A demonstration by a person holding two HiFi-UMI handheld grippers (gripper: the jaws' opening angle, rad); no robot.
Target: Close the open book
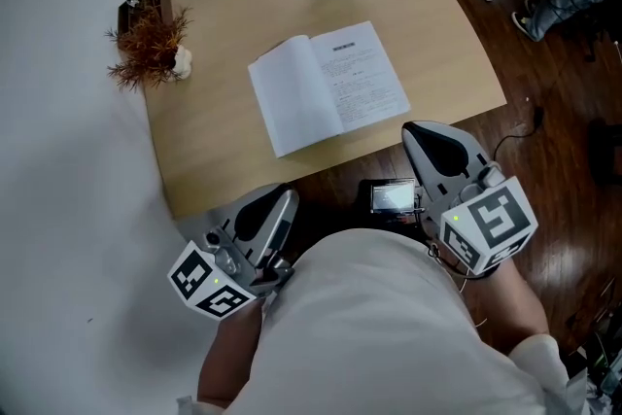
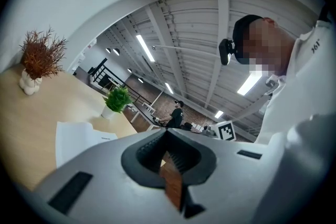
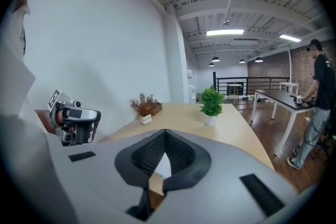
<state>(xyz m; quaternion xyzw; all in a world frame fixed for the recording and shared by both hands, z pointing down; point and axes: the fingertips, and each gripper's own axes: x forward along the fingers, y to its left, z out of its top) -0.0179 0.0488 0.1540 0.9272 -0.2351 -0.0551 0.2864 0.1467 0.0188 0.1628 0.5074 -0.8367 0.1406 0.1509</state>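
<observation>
The left gripper (image 1: 282, 201) and the right gripper (image 1: 422, 135) both have their jaws clenched together on nothing, while the open book (image 1: 328, 87) lies flat on the wooden table (image 1: 209, 126) ahead of both jaw tips, nearer the right gripper's.

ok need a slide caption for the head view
Open book on a wooden table; left gripper and right gripper, both shut, held short of its near edge.

The book (image 1: 328, 85) is matt paper, the table (image 1: 224, 5) smooth pale wood.
</observation>
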